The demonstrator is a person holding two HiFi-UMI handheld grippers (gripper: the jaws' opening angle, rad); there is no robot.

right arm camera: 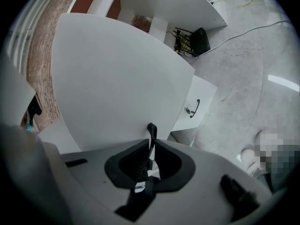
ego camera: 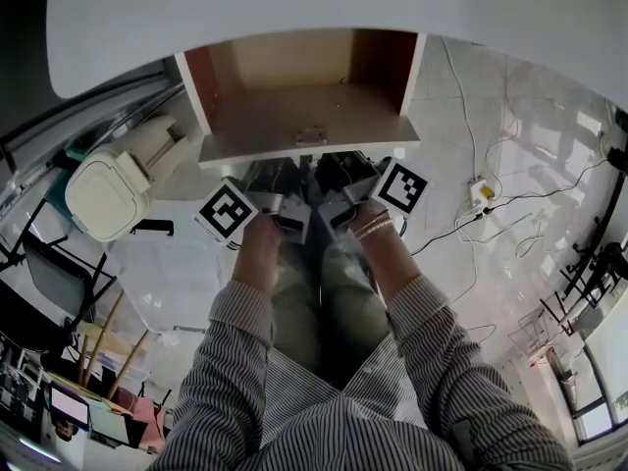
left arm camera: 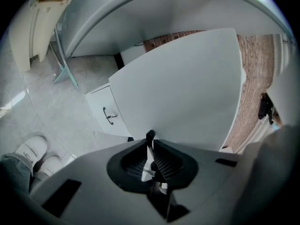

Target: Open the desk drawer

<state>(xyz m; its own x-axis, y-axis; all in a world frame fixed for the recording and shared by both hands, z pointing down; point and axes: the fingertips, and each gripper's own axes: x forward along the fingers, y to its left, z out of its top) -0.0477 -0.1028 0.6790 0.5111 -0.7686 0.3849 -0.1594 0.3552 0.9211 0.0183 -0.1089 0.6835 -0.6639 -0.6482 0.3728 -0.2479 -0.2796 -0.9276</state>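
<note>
**Task progress, head view and both gripper views.** The drawer (ego camera: pixel 306 114) stands well out from under the white worktop (ego camera: pixel 294 8), with its whole floor and both brown side walls exposed. It holds nothing but a small fitting (ego camera: pixel 312 135) near the front edge. Judged from this, the opening is done or all but done. At most a little more travel is left, and the frames do not show whether the drawer has reached its stop.

The left tongs (left arm camera: pixel 150 137) and right tongs (right arm camera: pixel 151 130) lie side by side just below the drawer's front, over the person's lap and apart from the drawer. In each gripper view the jaws stand drawn together, with only a thin slit between them at the base. Nothing is gripped by either. Both look past a white panel (left arm camera: pixel 187 88) toward a low cabinet (left arm camera: pixel 105 111) on the floor.

With neither tongs on the drawer, the pull itself appears to be over. What is left, if anything, is withdrawing the hands.
</note>
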